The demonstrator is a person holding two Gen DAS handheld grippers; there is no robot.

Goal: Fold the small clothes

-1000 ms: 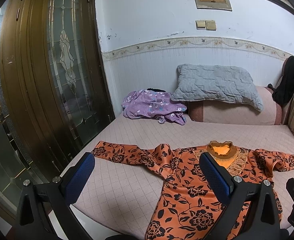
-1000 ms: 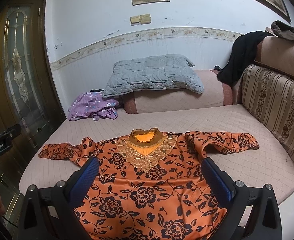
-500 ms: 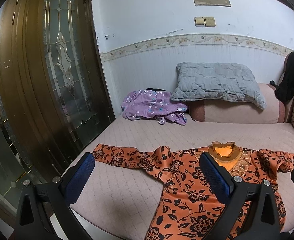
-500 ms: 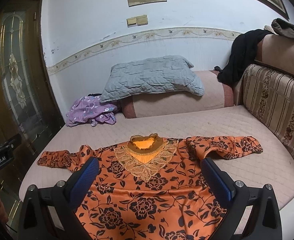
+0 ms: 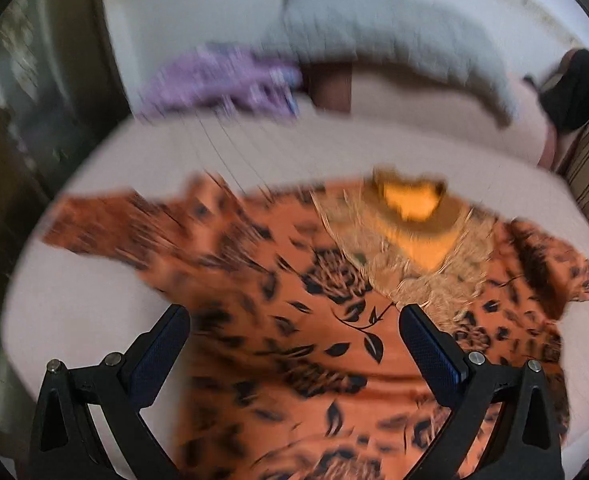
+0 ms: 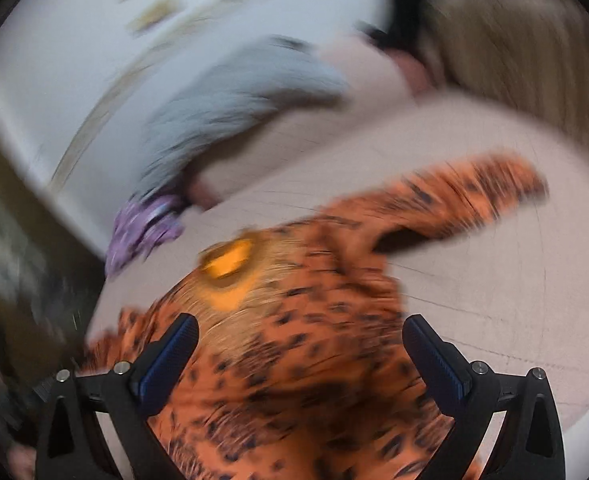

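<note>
1. The orange flowered blouse [image 5: 302, 320] lay spread face up on the bed [image 5: 94, 312], collar [image 5: 410, 204] toward the gray pillow [image 5: 394, 40], body toward the near edge.
2. No fold was visible. One sleeve [image 5: 106, 224] stretched out flat toward the door side; the other sleeve [image 6: 466, 196] reached toward the sofa back, creased near the shoulder.
3. The left claw [image 5: 294, 344] was spread wide and empty, poised above the blouse front below the collar.
4. The right claw [image 6: 300, 344] was likewise spread and empty, over the chest and right shoulder area.
5. Both views were heavily blurred; contact with the cloth could not be confirmed.
6. A purple garment [image 5: 218, 80] sat bunched at the head of the bed, unfolded.
7. Assessment: folding had not begun. Sleeves, body and apparently the second garment all remained.
</note>
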